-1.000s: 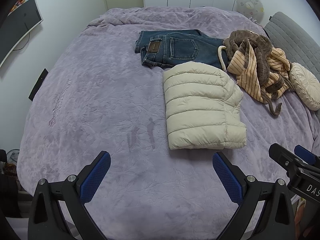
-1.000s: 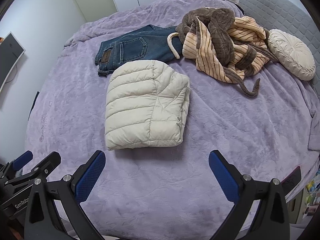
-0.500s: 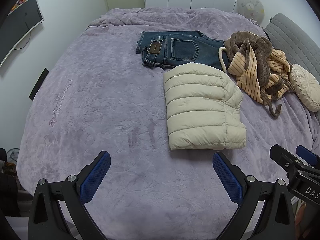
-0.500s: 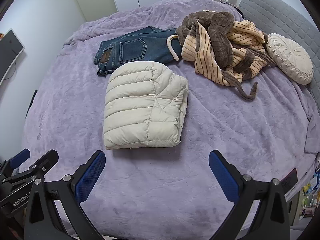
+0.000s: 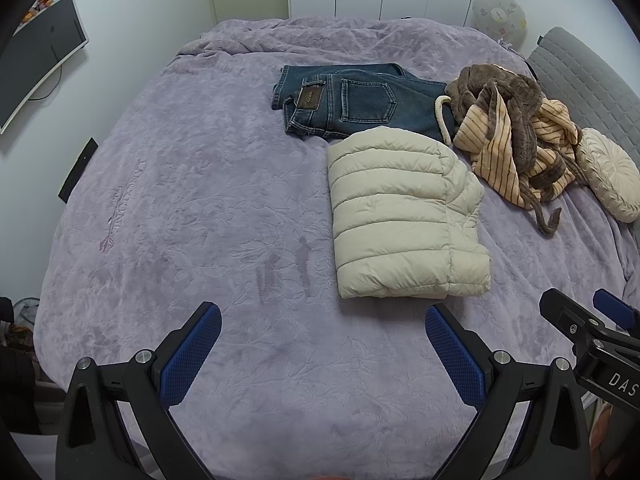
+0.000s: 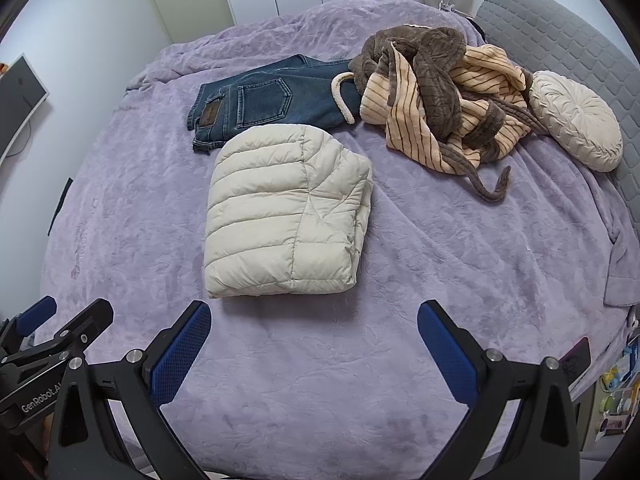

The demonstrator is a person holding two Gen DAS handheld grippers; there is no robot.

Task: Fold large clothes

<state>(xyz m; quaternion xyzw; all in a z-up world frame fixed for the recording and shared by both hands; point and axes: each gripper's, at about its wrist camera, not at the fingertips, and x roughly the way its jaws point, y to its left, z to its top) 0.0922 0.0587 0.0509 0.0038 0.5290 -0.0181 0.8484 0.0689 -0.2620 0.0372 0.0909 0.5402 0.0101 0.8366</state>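
At the lower left of the left wrist view the left tool (image 5: 320,340) hangs over the bare near part of the purple embossed bedspread (image 5: 180,200), its blue-padded jaws spread wide and gripping nothing. Up and right of centre lie the dark blue denim jeans (image 5: 352,104), folded flat into a compact rectangle. Just below them, in the middle right of the frame, the cream quilted puffer jacket (image 5: 400,216) sits folded into a neat block, its far edge close to or just touching the jeans. These two look finished. Further right, in the upper right, the brown and peach striped fleecy robe (image 5: 516,136) is a crumpled heap with its belt trailing, next to a round cream pleated cushion (image 5: 610,172); this one appears to be the piece left to fold. In the right wrist view the right tool (image 6: 314,340) at bottom centre is likewise wide and empty, near the jacket's front edge.
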